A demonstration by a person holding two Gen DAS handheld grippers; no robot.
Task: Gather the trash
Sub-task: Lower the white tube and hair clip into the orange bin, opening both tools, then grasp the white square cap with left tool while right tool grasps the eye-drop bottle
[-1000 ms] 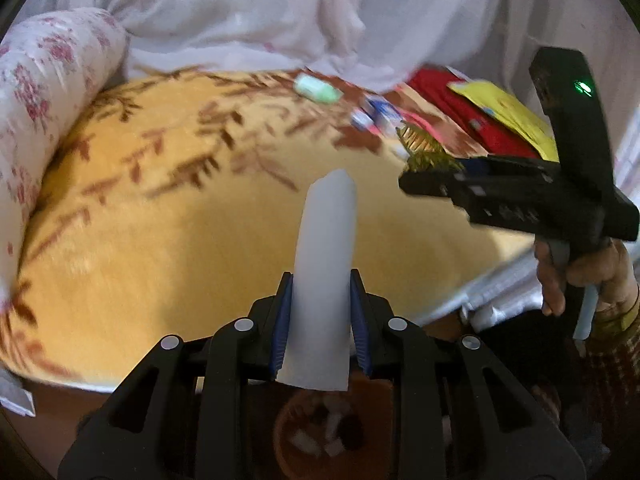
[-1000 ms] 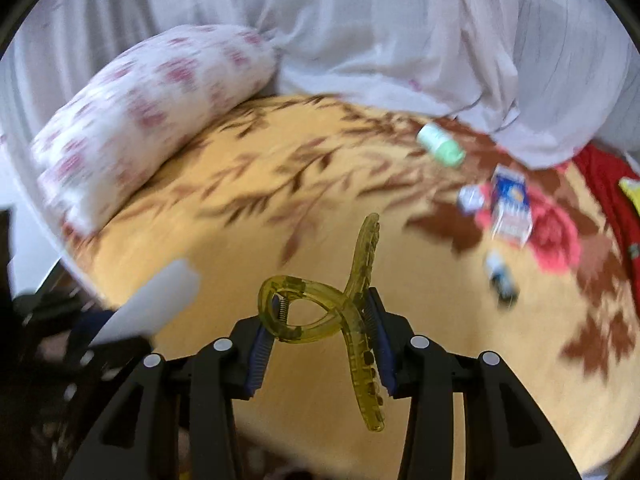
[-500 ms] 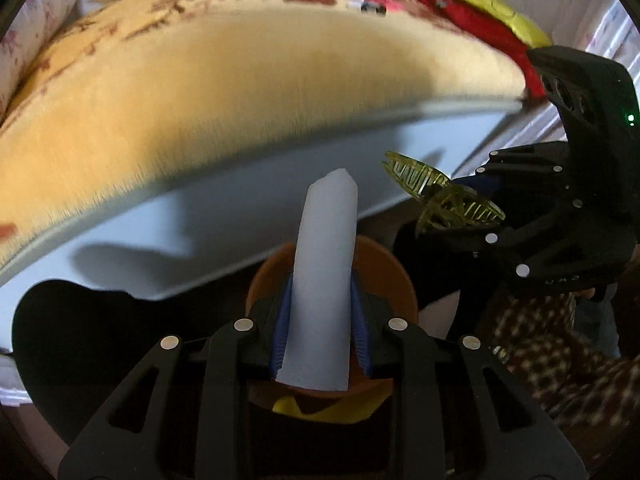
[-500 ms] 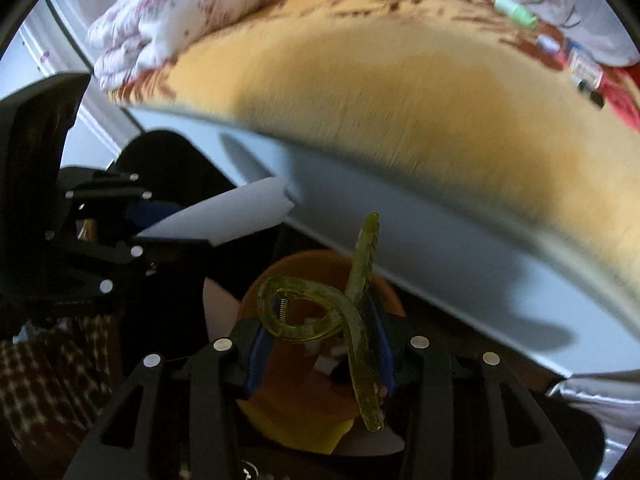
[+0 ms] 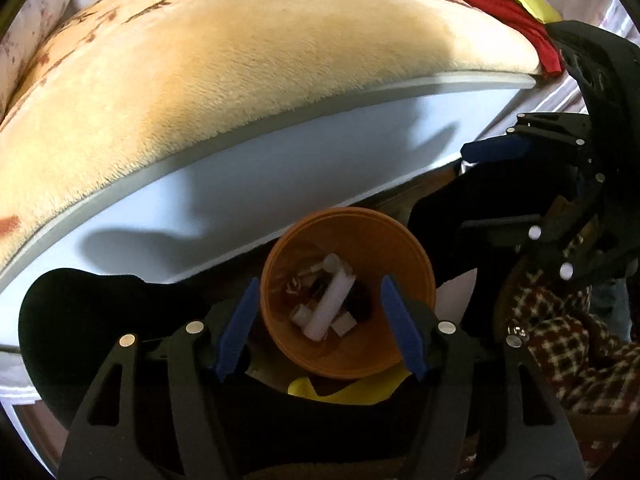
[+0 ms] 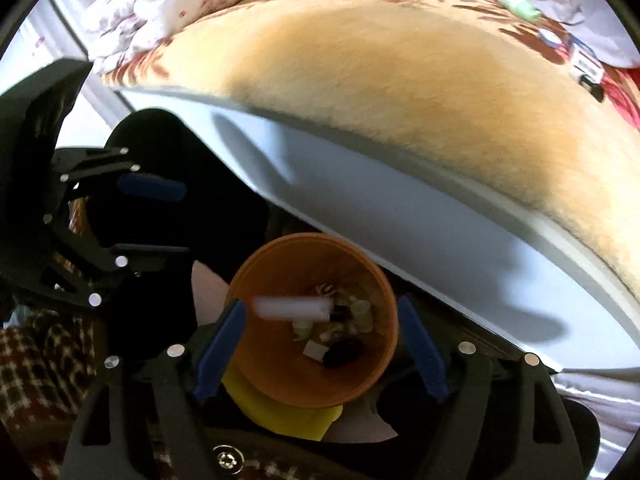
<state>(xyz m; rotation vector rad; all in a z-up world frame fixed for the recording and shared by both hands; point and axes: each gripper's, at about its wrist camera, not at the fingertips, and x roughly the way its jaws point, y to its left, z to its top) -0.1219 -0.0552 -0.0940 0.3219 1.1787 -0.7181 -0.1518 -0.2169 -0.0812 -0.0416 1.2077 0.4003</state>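
An orange bin (image 5: 416,268) stands on the floor beside the bed, with several scraps inside. A white tube (image 5: 330,304) lies in it. My left gripper (image 5: 320,324) is open and empty, straddling the bin from above. My right gripper (image 6: 320,344) is open and empty above the same bin (image 6: 280,376). The white tube (image 6: 292,307) shows blurred inside the bin in the right wrist view. The right gripper's blue pad (image 5: 496,148) shows at the right of the left wrist view. The yellow hair clip is not clearly visible.
The bed with a yellow floral blanket (image 5: 240,64) and white side board (image 5: 280,184) rises behind the bin. Small boxes (image 6: 584,60) and a green item (image 6: 518,2) lie on the blanket. A floral pillow (image 6: 160,4) is at the left. A yellow object (image 6: 280,412) lies under the bin.
Both grippers opened above the bin. The white tube left my left gripper and the yellow hair clip left my right gripper; the tube is now in the bin.
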